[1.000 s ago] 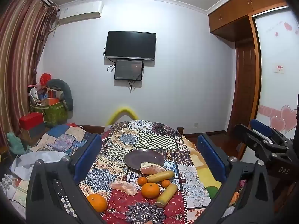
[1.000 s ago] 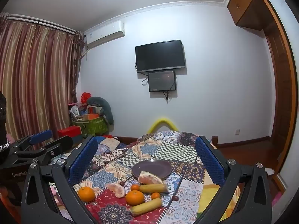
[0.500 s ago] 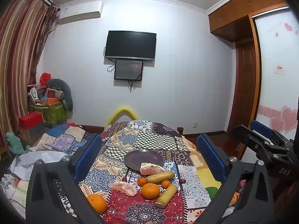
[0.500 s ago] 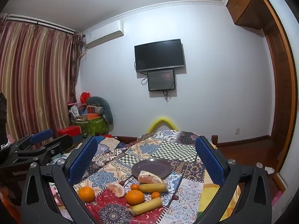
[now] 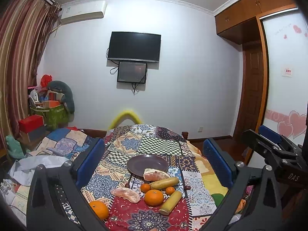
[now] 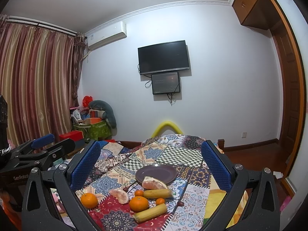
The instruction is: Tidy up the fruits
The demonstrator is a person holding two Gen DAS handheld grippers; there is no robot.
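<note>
left gripper wide, empty; right gripper wide, empty. both held above table. plate bare; pomelo wedge touching its near rim, oranges, bananas nearer still. judged: start, nothing sorted. next: lower over one fruit near plate.

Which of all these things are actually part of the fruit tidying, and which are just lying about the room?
Part of the job:
purple plate
big oranges
small oranges
banana pieces
pomelo wedges

Just lying about:
patchwork cloth
wall TV
green box of clutter
red box
</note>
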